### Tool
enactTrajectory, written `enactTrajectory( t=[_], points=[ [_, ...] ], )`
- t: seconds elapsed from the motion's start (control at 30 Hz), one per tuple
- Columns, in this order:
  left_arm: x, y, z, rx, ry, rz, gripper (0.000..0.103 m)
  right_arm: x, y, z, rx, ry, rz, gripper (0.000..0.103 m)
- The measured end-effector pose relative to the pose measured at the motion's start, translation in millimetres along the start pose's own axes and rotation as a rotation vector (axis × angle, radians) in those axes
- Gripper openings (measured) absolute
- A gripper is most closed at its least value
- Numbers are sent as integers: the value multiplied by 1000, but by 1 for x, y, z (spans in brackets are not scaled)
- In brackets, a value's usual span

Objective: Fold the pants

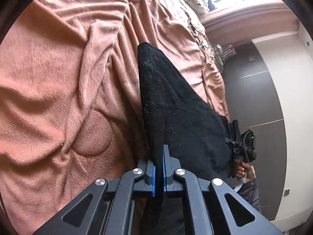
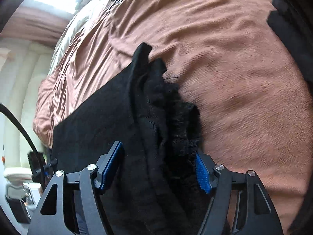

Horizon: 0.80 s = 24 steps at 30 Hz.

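Note:
The black pants (image 1: 176, 107) lie on a salmon fleece blanket (image 1: 58, 78), stretched taut between the two grippers. My left gripper (image 1: 159, 168) is shut on one edge of the fabric, which is pinched between its blue pads. Far right in that view, a hand (image 1: 244, 170) holds the right gripper (image 1: 244, 146) at the pants' other end. In the right wrist view my right gripper (image 2: 158, 168) stands open, its blue pads wide apart. The bunched pants (image 2: 117, 121) and their ruffled waistband (image 2: 182, 121) lie loose between the pads.
The blanket (image 2: 234, 78) covers the bed in folds. The bed's edge drops to a grey floor (image 1: 254, 98) beside a white wall (image 1: 293, 98). A dark cloth (image 2: 289, 19) sits at the upper right of the right wrist view.

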<state>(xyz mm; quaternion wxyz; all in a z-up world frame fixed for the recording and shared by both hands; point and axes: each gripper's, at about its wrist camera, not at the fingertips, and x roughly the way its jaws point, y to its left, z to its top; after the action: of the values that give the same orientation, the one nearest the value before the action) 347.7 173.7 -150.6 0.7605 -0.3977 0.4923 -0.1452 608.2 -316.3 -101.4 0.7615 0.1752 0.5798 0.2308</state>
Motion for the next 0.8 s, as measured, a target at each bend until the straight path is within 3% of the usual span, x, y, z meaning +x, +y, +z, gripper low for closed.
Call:
enactTrajectory(
  t=[0.17, 0.33, 0.57, 0.8],
  points=[
    [-27, 1, 2, 11, -34, 8, 5, 6, 23, -4, -53, 23, 13, 66],
    [-66, 12, 3, 2, -88, 38, 4, 25, 46, -8, -63, 55, 43, 53],
    [-126, 46, 7, -51, -172, 103, 4, 71, 100, -12, -133, 117, 53, 52],
    [-169, 76, 5, -103, -208, 193, 4, 87, 128, -14, -156, 99, 86, 52]
  ],
)
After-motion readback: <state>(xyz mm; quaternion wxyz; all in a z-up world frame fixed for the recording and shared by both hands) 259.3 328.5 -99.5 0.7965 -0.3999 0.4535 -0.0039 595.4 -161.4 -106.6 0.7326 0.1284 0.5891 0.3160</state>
